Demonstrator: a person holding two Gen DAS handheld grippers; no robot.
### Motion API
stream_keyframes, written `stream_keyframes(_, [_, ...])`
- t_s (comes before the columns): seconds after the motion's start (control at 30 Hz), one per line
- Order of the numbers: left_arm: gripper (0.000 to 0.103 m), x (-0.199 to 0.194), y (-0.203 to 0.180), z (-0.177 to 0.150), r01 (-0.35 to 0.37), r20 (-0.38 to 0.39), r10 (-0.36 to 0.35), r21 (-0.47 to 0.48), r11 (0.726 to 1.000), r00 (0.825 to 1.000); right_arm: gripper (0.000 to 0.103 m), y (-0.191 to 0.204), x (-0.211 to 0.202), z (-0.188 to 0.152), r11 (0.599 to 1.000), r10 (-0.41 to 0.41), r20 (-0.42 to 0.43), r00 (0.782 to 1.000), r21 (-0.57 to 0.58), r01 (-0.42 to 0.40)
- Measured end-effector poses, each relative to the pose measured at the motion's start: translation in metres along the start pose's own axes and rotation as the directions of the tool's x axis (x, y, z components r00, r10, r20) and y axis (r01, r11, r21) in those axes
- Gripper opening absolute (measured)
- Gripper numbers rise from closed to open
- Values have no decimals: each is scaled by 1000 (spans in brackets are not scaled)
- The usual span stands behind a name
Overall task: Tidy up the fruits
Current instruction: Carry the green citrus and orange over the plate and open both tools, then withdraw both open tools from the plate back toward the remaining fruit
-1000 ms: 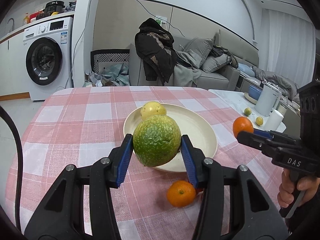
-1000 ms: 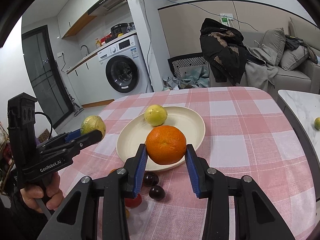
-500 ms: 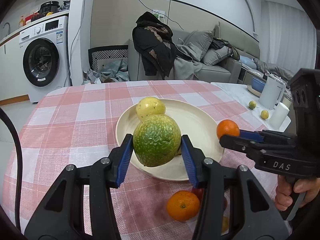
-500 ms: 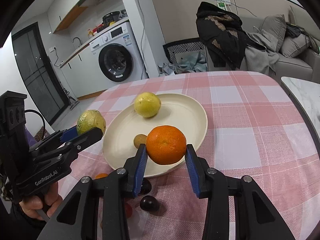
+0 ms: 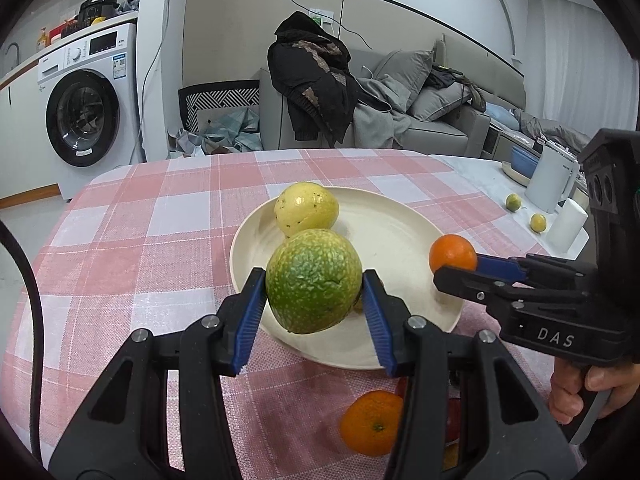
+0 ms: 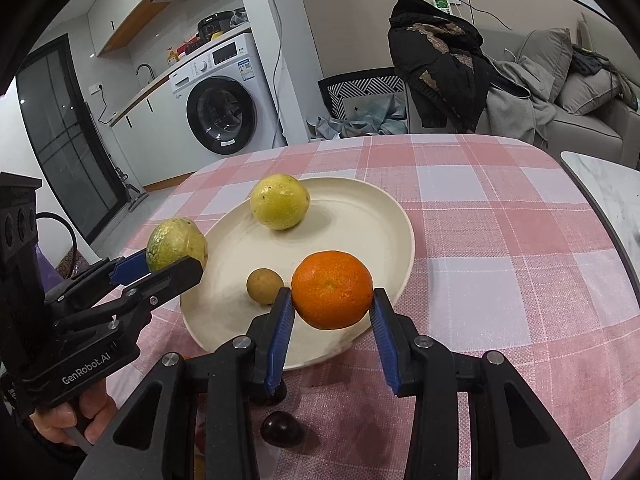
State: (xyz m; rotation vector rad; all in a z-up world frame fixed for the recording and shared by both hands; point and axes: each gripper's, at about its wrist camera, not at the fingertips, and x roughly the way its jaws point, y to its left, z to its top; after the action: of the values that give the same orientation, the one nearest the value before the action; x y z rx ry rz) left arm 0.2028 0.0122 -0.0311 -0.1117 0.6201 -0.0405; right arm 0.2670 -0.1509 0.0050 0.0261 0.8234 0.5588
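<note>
We have 2 fruits in the air: left tool (image 5: 314, 294) clamps the green fruit (image 5: 314, 280), right tool (image 6: 331, 306) clamps the orange (image 6: 331, 289), both over the plate's (image 6: 360, 208) near rim. Lower each onto bare plate, clear of the yellow fruit (image 6: 279, 201) and small brown fruit (image 6: 264, 286), then let go gently so nothing rolls.

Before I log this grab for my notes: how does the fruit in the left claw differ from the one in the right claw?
The green fruit in the left claw is mottled green-yellow and rough; the orange in the right claw is plain orange and smoother. The green fruit looks the bigger one. Both are clamped by blue pads over the cream plate.
</note>
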Motion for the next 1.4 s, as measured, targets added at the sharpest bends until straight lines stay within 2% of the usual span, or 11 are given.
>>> stream_keyframes(0.1, [45, 2, 1, 0, -7, -4, 7, -5, 1000, 1000, 41, 1, 0, 1, 1000, -2, -2, 1000, 3, 2])
stream_keyframes(0.23, [48, -2, 4, -1, -2, -7, 2, -15, 1000, 1000, 48, 1, -6, 1, 1000, -20, 17, 1000, 11, 20])
stream_keyframes(0.4, [68, -11, 12, -3, -3, -6, 3, -40, 999, 1000, 54, 0, -23, 0, 999, -32, 42, 999, 13, 32])
stream_keyframes(0.43, [72, -15, 13, -2, -4, -5, 4, -44, 999, 1000, 59, 0, -26, -1, 999, -34, 46, 998, 13, 33])
stream_keyframes(0.47, [81, -19, 14, -3, -3, -2, 3, -47, 999, 1000, 67, -1, -30, -2, 999, -35, 49, 998, 12, 34])
stream_keyframes(0.57, [85, -35, 15, -6, -2, 11, 2, -38, 999, 1000, 90, -2, -40, -5, 999, -35, 57, 998, 11, 35])
stream_keyframes(0.6, [89, -39, 15, -7, -8, 8, 9, -27, 1000, 1000, 91, -3, -44, -7, 999, -40, 61, 997, 12, 39])
stream_keyframes(0.67, [99, -48, 13, -11, -30, 1, 30, -8, 1000, 1000, 102, -3, -50, -10, 999, -45, 58, 997, 10, 45])
stream_keyframes(0.7, [102, -53, 13, -14, -35, 4, 35, 1, 999, 999, 103, -3, -52, -11, 999, -45, 60, 997, 9, 44])
stream_keyframes(0.97, [102, -83, 8, -33, -80, -2, 80, 59, 995, 997, 103, 3, -68, -22, 999, -39, 61, 997, -23, 41])
stream_keyframes(1.4, [102, -111, 2, -51, -65, -5, 66, 82, 995, 998, 103, 14, -77, -44, 994, -81, 9, 997, -73, 82])
